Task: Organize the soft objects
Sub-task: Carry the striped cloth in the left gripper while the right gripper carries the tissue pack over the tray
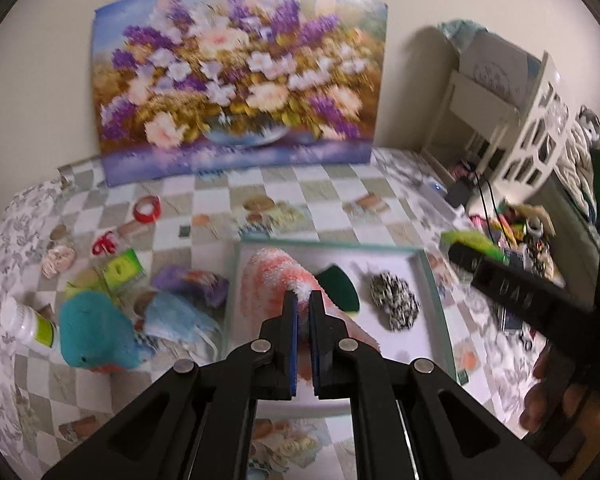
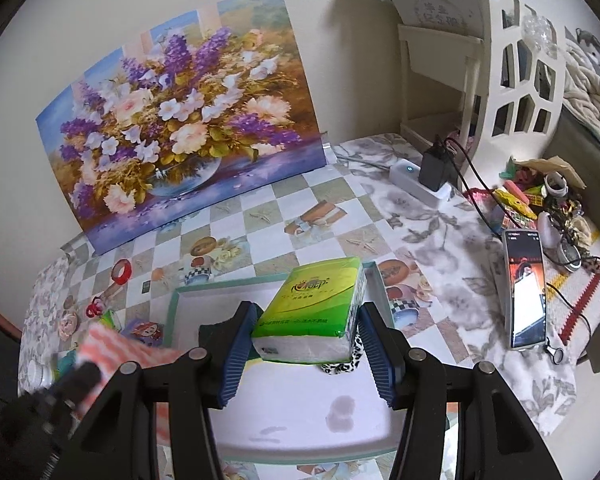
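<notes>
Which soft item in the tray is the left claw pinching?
The pink-and-white fuzzy cloth: the left claw grips its edge. The dark green sponge and the black-and-white scrunchie lie untouched beside it.

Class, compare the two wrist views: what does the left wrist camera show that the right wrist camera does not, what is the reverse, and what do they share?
Only the left wrist view shows the teal plush toy, the blue cloth beside it, and the left gripper shut on the pink striped towel.

Only the right wrist view shows the phone, the white power strip with its black charger, and the right gripper around the green tissue pack.

Both show the flower painting, the tray and the red tape roll.
</notes>
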Motion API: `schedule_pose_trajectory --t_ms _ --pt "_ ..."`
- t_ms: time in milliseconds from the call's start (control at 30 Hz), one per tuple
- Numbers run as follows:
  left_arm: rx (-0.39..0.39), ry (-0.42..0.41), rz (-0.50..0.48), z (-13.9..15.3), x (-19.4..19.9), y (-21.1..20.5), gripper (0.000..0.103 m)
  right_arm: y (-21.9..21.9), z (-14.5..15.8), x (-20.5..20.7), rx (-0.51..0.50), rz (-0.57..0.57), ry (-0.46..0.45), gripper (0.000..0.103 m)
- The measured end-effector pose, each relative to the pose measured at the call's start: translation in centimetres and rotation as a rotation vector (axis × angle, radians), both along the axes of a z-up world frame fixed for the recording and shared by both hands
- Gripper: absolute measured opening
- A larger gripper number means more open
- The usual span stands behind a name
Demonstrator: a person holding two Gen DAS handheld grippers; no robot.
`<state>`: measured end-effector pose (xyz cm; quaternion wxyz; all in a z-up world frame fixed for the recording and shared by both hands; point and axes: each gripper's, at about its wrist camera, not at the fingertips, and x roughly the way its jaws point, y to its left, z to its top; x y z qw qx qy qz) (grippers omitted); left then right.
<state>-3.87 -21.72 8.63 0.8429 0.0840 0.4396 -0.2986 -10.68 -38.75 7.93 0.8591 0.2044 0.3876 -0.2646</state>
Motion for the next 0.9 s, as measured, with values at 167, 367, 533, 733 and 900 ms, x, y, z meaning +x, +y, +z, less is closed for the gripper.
schedule_pose_trajectory --t_ms 167,367,533,733,900 --pt "0.028 0.040 -0.018 -2.2 -0.5 -0.7 0.005 -0.1 -1.2 0.0 -0.002 0.012 0.049 0.056" --pt "0.065 0.109 -0.013 -5.7 0.5 -1.4 0.005 0.1 -5.4 1.6 0.051 0.063 0.184 0.056" --pt "0.104 0.218 0.018 -9.5 2.0 -1.2 0.005 1.1 -8.2 2.3 0.080 0.116 0.272 0.056" --pt "0.127 0.285 0.040 -11.8 2.7 -1.0 0.005 1.9 -10.9 3.0 0.115 0.150 0.365 0.056" --pt "0.142 0.313 0.010 -12.9 2.6 -1.8 0.005 2.2 -12.2 3.1 0.132 0.164 0.409 0.056"
